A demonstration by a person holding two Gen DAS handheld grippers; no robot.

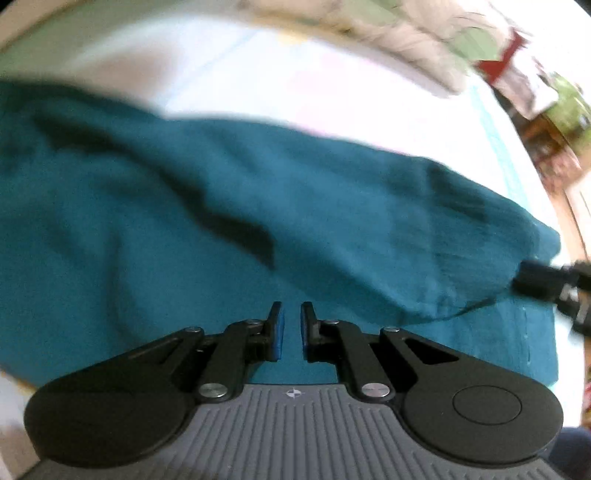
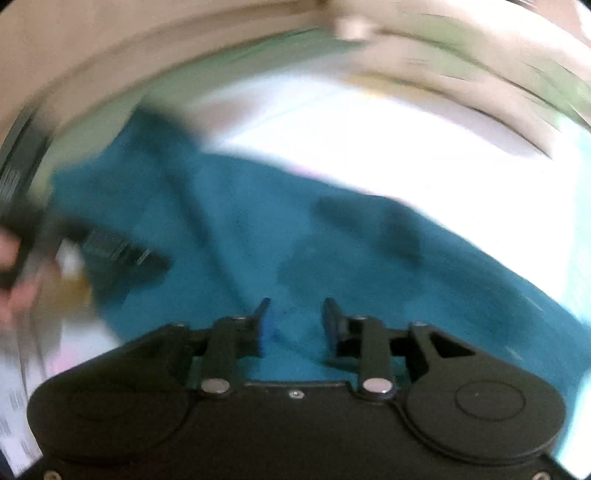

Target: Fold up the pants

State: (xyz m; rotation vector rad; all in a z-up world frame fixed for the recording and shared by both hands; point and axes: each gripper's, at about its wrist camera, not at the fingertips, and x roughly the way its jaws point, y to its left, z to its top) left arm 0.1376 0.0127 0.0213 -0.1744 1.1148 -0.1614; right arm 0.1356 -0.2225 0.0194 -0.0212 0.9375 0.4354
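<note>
**Teal pants partly folded, both claws empty**

Our left gripper [image 1: 291,328] hovers with jaws slightly apart; our right gripper [image 2: 295,325] hangs wider, gripping nothing. The rumpled teal cloth pants [image 1: 258,206] spread toward twelve o'clock across the white bedsheet [image 1: 258,81], seemingly doubled once; further folds remain.

Teal pants [image 1: 229,206] cover the near bedsheet [image 1: 258,74]; beyond their far edge the sheet lies bare up to the patterned pillows [image 1: 399,33]. A raised fold crosses the pants' middle. The right gripper [image 1: 546,284] blocks the pants' right end; the left gripper [image 2: 122,254] blocks their left edge (right view, badly blurred).
</note>
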